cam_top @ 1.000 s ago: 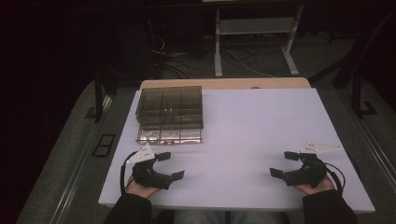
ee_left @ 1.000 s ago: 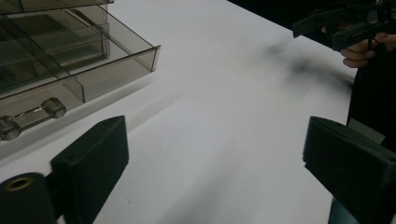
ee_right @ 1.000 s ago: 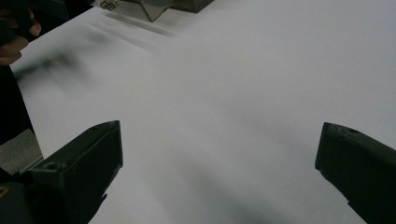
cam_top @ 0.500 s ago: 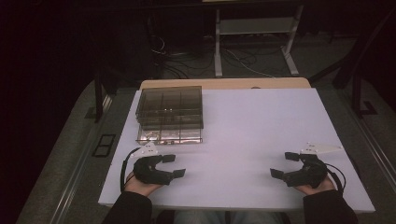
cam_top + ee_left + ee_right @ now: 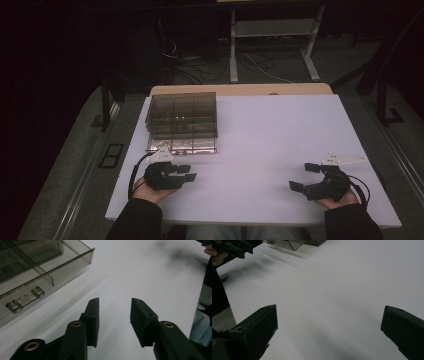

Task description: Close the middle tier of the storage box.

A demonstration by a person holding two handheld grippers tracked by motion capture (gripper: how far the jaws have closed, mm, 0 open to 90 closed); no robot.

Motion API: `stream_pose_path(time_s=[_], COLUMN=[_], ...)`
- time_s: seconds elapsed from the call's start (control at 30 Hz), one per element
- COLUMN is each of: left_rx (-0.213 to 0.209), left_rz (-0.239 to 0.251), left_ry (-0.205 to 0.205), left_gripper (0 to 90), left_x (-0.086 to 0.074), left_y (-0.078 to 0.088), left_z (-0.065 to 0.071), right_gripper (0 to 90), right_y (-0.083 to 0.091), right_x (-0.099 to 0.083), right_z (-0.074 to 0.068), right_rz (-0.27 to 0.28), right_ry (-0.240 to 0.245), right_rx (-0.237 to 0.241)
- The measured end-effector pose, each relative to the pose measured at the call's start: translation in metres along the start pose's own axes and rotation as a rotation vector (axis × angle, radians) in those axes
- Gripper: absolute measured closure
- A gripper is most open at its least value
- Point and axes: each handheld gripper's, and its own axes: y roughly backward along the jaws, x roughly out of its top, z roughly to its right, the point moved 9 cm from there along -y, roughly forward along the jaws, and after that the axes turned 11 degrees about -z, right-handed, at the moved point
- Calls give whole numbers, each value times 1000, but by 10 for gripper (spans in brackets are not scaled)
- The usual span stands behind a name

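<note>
Your left gripper (image 5: pixel 186 173) rests low over the near left part of the white table (image 5: pixel 280 135), held in your left hand (image 5: pixel 145 190) with the forearm coming in from the bottom edge and the jaws pointing across the table toward your right. Its jaws have just been closing and now stand partly apart, with only bare table between them. The smoky plastic box (image 5: pixel 184 116) with its divided compartments sits just beyond that gripper, near but not touching; in the left gripper view its clasp (image 5: pixel 25 300) lies off to the left of the jaws. Your right gripper (image 5: pixel 303 177) lies well apart at the near right, jaws spread wide and pointing toward the left one, holding nothing.
</note>
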Motion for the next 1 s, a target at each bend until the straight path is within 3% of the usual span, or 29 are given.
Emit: stream_pose_path(time_s=[0.2, 0.53, 1.0], left_rx=[24, 94, 145], left_rz=[-29, -66, -138], left_ry=[2, 65, 97], left_gripper=[729, 889, 895], left_x=[-1, -2, -4], left_y=[-1, -4, -17], left_z=[-9, -34, -55], right_gripper=[2, 2, 2], right_y=[0, 0, -1], right_x=[0, -1, -2], right_z=[0, 0, 0], right_rz=[-2, -8, -12], right_ry=[1, 0, 2], right_rx=[2, 3, 7])
